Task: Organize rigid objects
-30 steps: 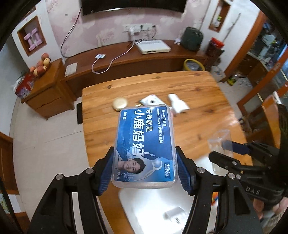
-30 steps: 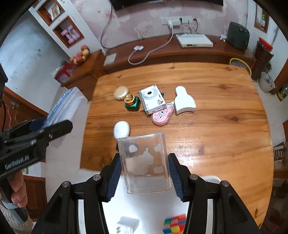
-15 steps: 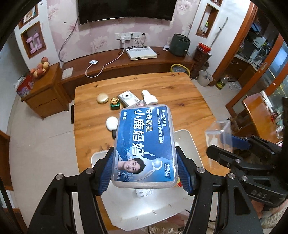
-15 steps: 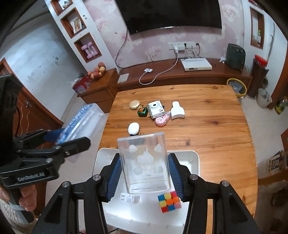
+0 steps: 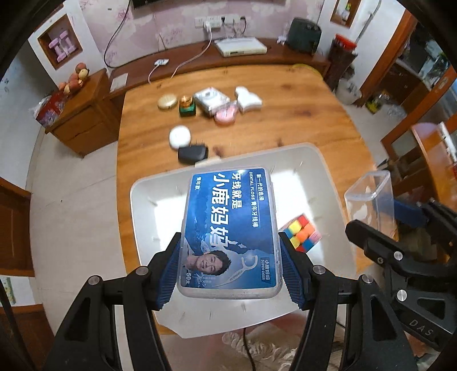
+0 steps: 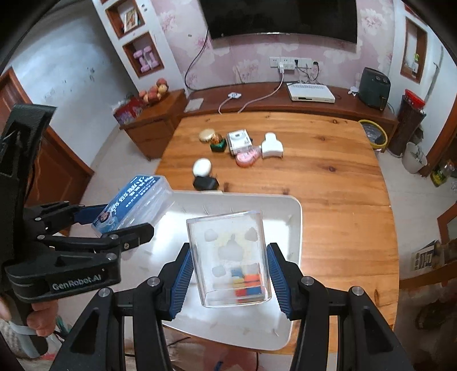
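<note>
Left wrist view: my left gripper point(image 5: 230, 269) clamps the floss box point(image 5: 230, 228), right gripper point(image 6: 228, 281) pinches the clear container point(image 6: 230, 256). Both have swung back over the white tray point(image 6: 291, 225) beside the cube point(image 5: 302, 232), ready to lower them.

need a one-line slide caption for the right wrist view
Right gripper holds a clear plastic box above the white tray; left gripper holds a dental floss box alongside.

A television point(image 6: 282, 17) hangs above a wooden sideboard point(image 6: 285, 105).
</note>
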